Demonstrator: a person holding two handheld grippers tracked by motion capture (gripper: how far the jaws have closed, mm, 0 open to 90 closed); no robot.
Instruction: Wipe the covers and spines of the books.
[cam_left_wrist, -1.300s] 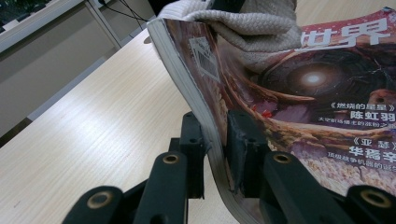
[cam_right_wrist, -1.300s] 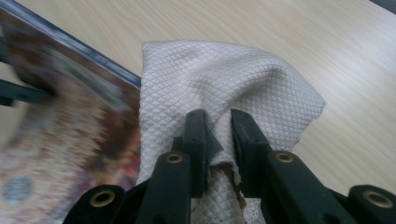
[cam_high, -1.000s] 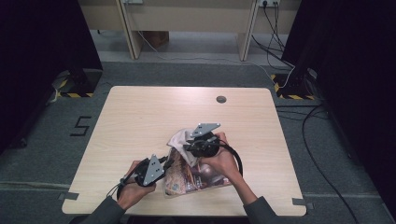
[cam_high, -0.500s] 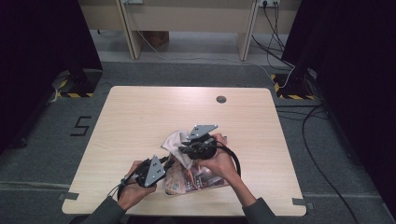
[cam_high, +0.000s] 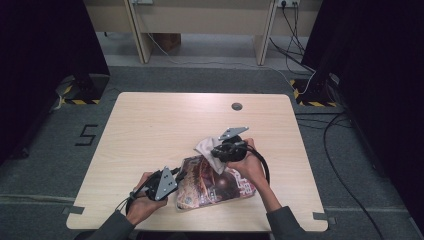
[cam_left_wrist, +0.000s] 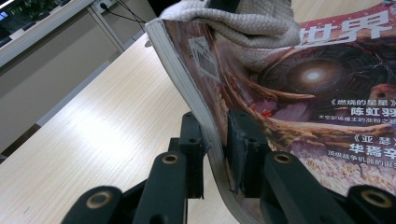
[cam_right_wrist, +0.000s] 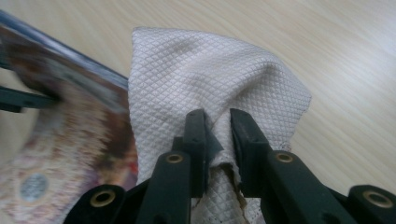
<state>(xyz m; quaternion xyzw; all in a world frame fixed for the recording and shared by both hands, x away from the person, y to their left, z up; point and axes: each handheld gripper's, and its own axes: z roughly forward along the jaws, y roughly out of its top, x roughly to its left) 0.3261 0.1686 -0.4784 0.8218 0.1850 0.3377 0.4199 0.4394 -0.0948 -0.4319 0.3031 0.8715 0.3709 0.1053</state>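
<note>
Tools both pinch: left tool (cam_left_wrist: 215, 140) the magazine (cam_left_wrist: 299, 93), right tool (cam_right_wrist: 218, 135) the cloth (cam_right_wrist: 210, 70).

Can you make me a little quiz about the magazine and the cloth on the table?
1. True or false: the left hand-held gripper is clamped on the edge of the magazine.
2. What does the right hand-held gripper hold? A) a sponge B) a whitish cloth C) a pen
3. Fill in the missing word: the cloth lies over the far edge of the ____.

Key:
1. True. Its jaws pinch the magazine's edge, one on each side.
2. B. The cloth is bunched between the jaws.
3. magazine. In the high view it drapes over the magazine's far edge and onto the table.
</note>
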